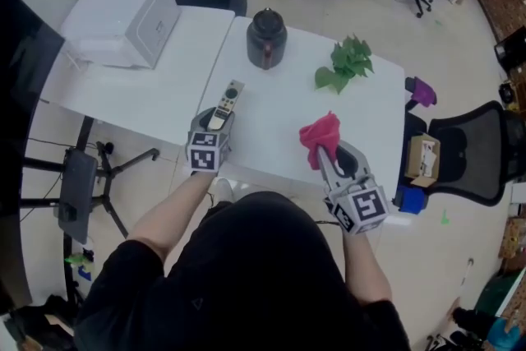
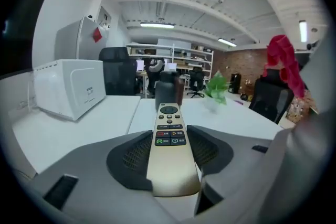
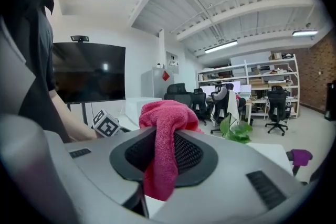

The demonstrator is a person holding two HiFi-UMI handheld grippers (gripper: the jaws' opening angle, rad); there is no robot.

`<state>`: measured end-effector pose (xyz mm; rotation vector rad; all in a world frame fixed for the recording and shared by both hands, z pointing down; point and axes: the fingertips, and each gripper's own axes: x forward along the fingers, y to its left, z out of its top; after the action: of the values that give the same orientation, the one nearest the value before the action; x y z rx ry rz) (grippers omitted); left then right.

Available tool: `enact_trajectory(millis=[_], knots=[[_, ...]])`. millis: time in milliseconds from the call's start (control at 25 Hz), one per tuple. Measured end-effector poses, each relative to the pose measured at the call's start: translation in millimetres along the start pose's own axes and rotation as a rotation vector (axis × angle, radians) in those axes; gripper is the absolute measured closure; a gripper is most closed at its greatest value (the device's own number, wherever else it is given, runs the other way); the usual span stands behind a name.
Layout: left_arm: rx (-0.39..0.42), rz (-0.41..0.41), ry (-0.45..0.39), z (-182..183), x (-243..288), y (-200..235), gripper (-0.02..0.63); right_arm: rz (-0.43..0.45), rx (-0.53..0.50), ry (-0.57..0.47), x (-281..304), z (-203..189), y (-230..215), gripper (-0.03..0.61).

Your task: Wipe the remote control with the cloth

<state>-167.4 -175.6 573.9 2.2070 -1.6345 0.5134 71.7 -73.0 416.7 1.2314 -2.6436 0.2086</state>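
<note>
Left tongs (image 1: pixel 218 123) are clamped on the remote control (image 1: pixel 228 101). In the left gripper view I've got both pads against its long sides, and the pale gold body runs straight out from between them, buttons facing up, button end pointing away from me over the white surface (image 1: pixel 275 115). I can't tell whether it touches the surface or hangs just above it. Right tongs (image 1: pixel 329 156) are pinched on the cloth (image 1: pixel 321 134). The pink-red fabric bunches up over the tips and a fold of it hangs down between the pads. The right tongs sit off to the right of the left tongs, with a clear gap, so cloth and remote control are apart, not touching. Beyond the left tongs, further along the surface, stands a black jug (image 1: pixel 266 37). Beyond the right tongs and a bit to the right lies a green leafy sprig (image 1: pixel 345 63). Out to the left of the left tongs there's a white box (image 1: pixel 123 20).
</note>
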Motion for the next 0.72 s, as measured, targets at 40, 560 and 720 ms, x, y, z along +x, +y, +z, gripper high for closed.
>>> enact_trajectory(millis=[40,560,720], knots=[[-0.001,0.031,0.034,-14.0,6.3,11.6,0.403,-0.008,0.009,0.023,0.0,-9.0,-1.1,0.489],[0.018,0.173,0.330,-116.4,49.2,66.2,0.403,-0.046,0.028,0.136,-6.1,-40.9,10.0,0.489],[0.023,0.174,0.395,-130.1,54.0,67.0,0.403,-0.055,0.024,0.135,-6.3,-39.9,8.0,0.489]])
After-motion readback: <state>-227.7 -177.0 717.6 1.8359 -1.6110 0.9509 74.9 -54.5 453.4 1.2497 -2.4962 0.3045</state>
